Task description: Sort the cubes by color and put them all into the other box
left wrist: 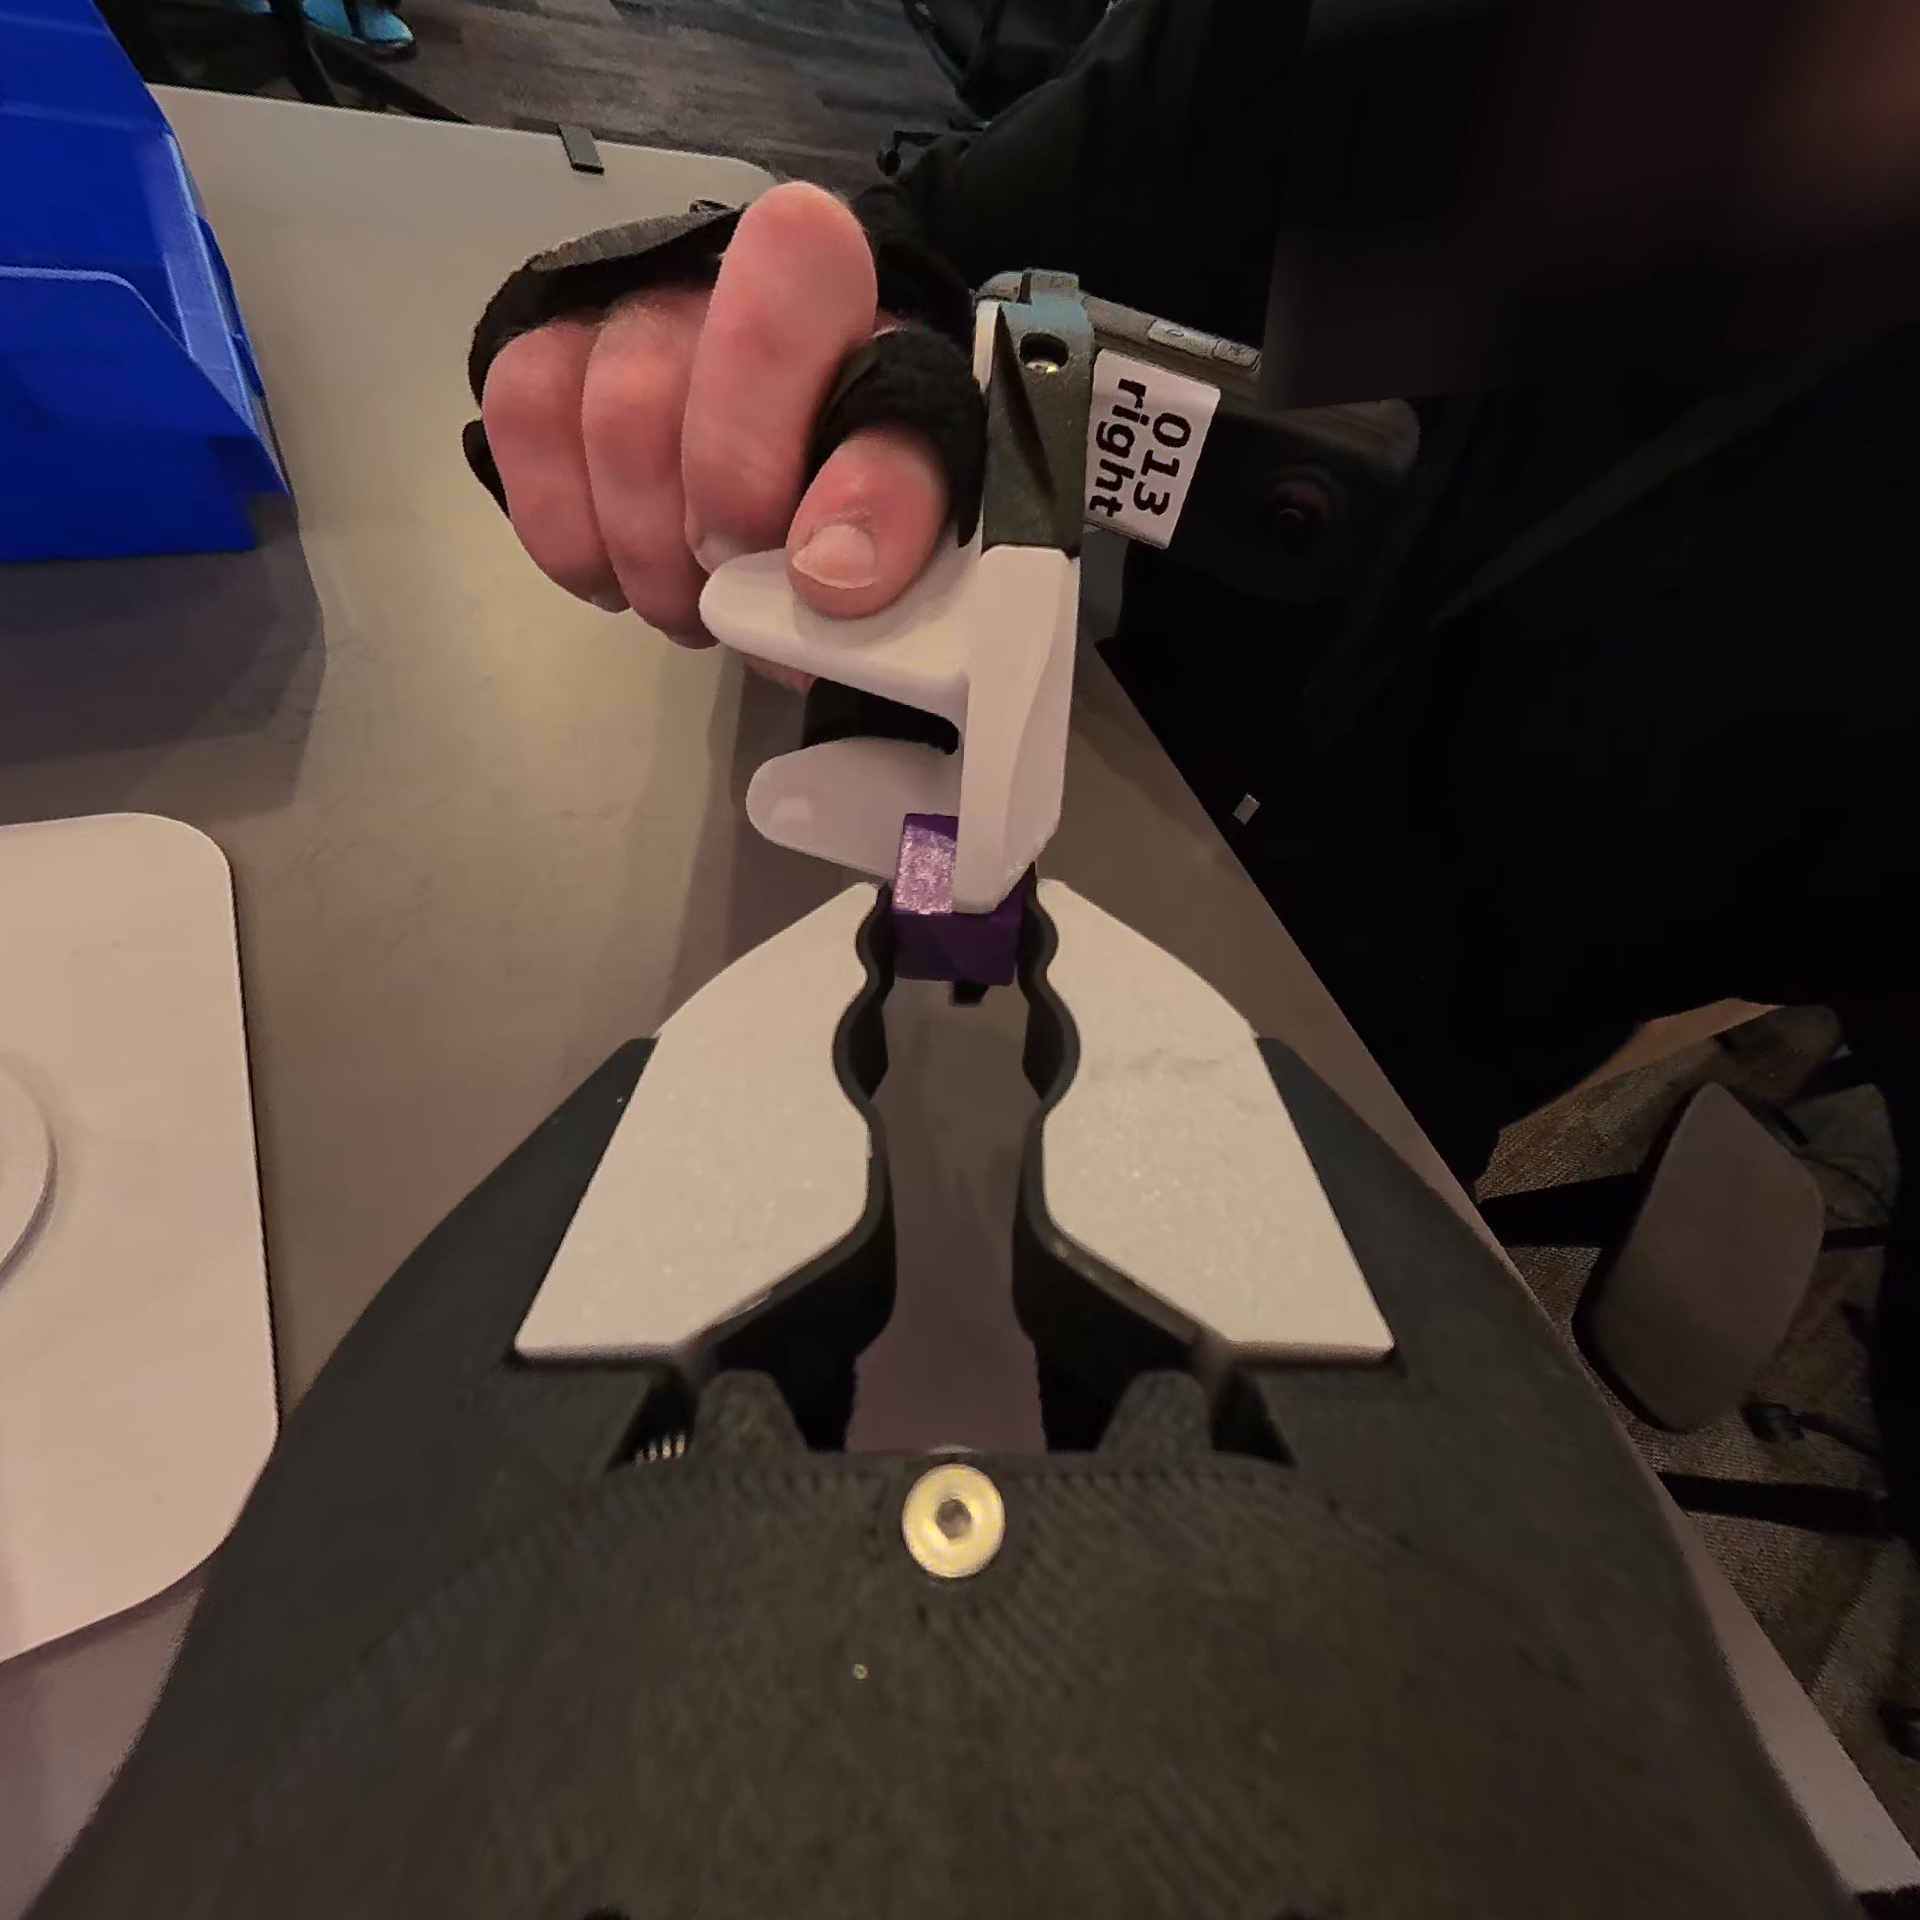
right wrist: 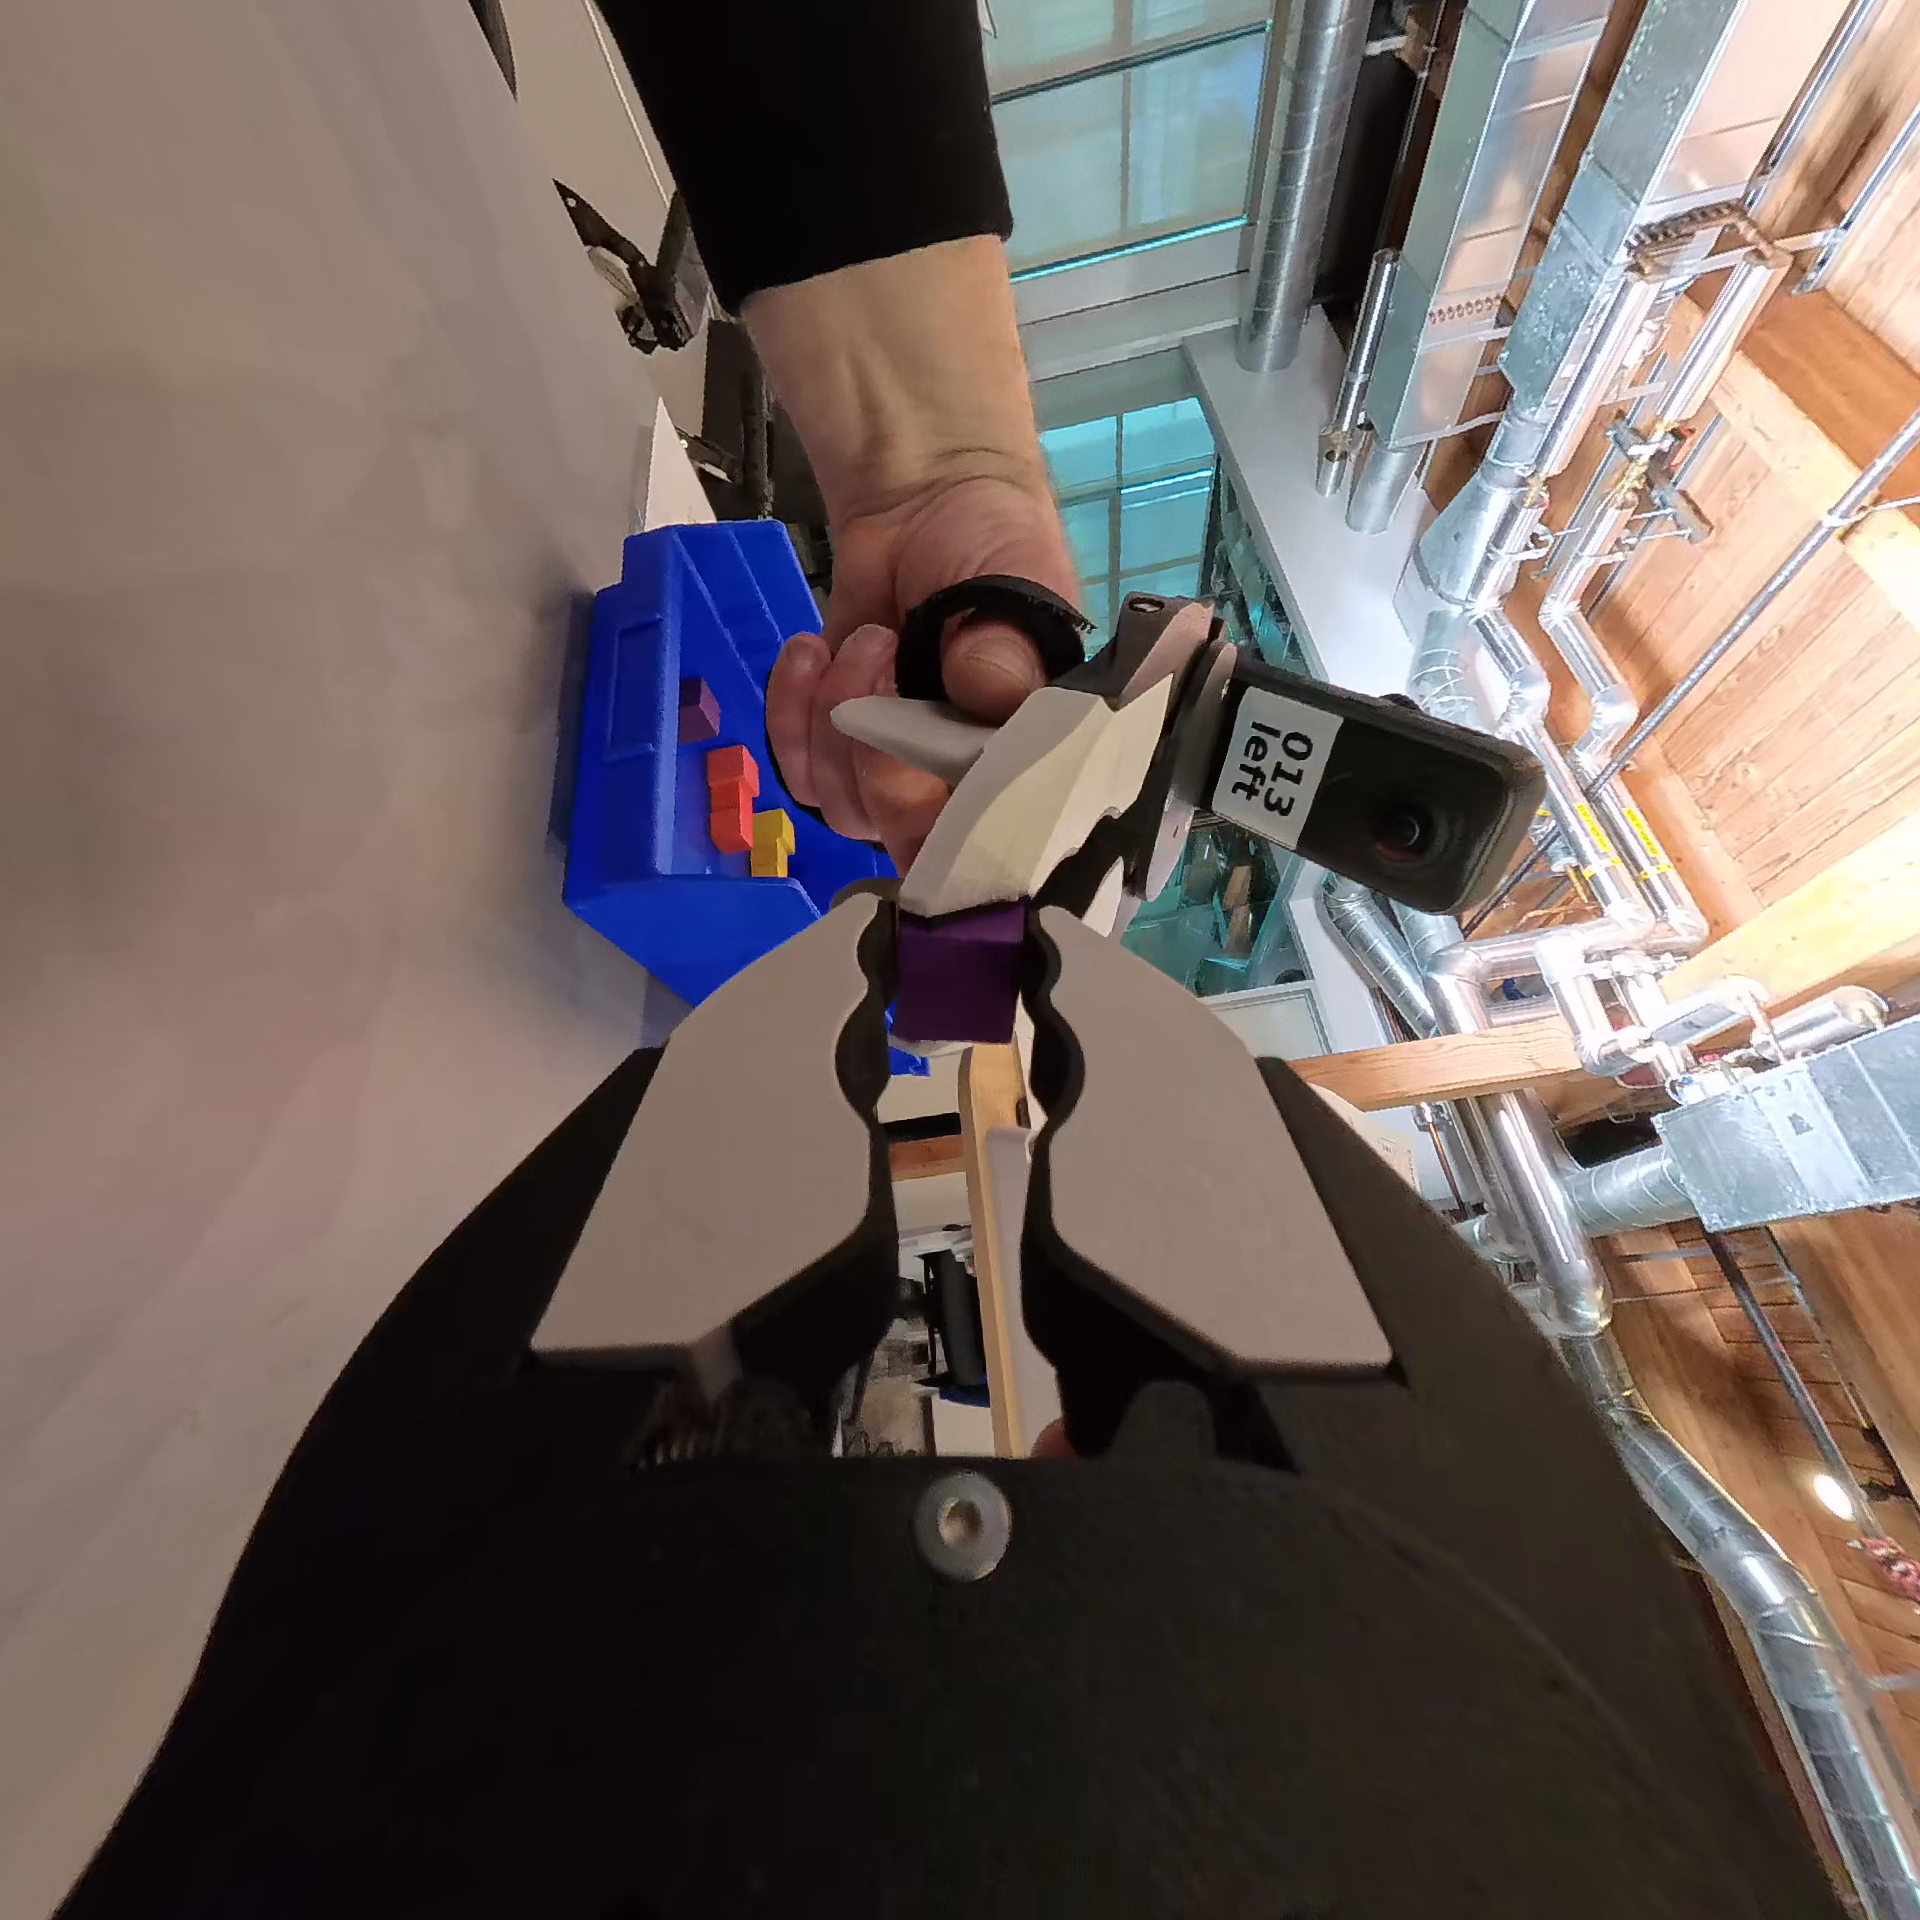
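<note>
left tool and right tool meet tip to tip, both clamped on one purple cube, which hangs in the air between them, clear of the bench. in the left wrist view the left tool's two fingers close on the cube's sides while the right tool comes down on it from above, held in a hand with a black strap around it; a lighter purple face of the cube shows just beside the right tool's white finger. in the right wrist view the cube sits squarely between the right tool's fingertips, with the left tool pressing on it from the far side. the double grip reads as a handover or a regrasp, done to pass the cube across or to turn it before placing; which tool gives and which takes cannot be told. beyond the tips, to the left in the right wrist view, a blue box rests on the bench and holds a purple cube, red cubes and yellow cubes, apparently grouped by colour. in the left wrist view a blue box stands far left of the tool, and a white tray lies nearer on the left.
</note>
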{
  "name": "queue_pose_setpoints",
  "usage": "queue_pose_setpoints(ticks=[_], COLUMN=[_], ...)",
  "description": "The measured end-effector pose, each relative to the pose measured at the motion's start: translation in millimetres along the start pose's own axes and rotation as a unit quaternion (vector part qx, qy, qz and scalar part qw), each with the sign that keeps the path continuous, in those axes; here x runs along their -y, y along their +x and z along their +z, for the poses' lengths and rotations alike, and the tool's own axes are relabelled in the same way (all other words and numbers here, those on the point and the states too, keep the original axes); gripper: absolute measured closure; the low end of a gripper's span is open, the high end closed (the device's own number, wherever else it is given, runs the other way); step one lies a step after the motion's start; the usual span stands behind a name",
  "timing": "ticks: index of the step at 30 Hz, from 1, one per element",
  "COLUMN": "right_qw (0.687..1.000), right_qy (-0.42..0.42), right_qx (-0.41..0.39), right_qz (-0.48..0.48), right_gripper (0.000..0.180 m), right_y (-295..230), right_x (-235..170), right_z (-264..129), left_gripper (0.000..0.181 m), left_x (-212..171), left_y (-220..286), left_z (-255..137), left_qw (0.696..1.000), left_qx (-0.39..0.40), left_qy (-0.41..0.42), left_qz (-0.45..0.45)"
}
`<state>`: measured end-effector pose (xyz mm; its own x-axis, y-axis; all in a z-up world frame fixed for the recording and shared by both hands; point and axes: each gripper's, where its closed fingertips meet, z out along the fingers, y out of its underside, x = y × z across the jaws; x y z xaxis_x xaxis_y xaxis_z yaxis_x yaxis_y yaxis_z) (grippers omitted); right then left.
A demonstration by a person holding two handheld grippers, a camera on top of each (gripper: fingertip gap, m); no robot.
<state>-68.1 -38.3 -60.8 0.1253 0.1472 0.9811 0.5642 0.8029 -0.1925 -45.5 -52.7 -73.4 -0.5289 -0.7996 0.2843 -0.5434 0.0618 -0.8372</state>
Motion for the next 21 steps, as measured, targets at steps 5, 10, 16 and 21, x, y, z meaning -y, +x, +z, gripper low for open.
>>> queue_pose_setpoints(ticks=[5,10,16,21], right_qw=[1.0,1.0,0.989,0.953], right_qy=[0.001,-0.016,-0.114,-0.239], right_qx=[-0.001,-0.012,-0.089,-0.166], right_qz=[0.0,0.001,0.011,0.08], right_gripper=[0.157,0.157,0.157,0.157], right_y=[2.6,16.6,93.0,157.8], right_x=[1.9,-9.4,-93.0,-207.5], right_z=[-1.8,-9.4,-48.4,-116.3], left_gripper=[0.156,0.165,0.181,0.181], left_x=[0.6,-8.5,-18.7,-22.7], left_y=[4.9,5.0,3.8,6.1], left_z=[-1.9,-14.2,-42.6,-62.0], left_qw=[1.0,0.999,0.995,0.99], left_qx=[-0.011,0.027,0.097,0.135], left_qy=[0.0,-0.026,-0.03,-0.033], left_qz=[0.002,0.012,0.01,0.009])
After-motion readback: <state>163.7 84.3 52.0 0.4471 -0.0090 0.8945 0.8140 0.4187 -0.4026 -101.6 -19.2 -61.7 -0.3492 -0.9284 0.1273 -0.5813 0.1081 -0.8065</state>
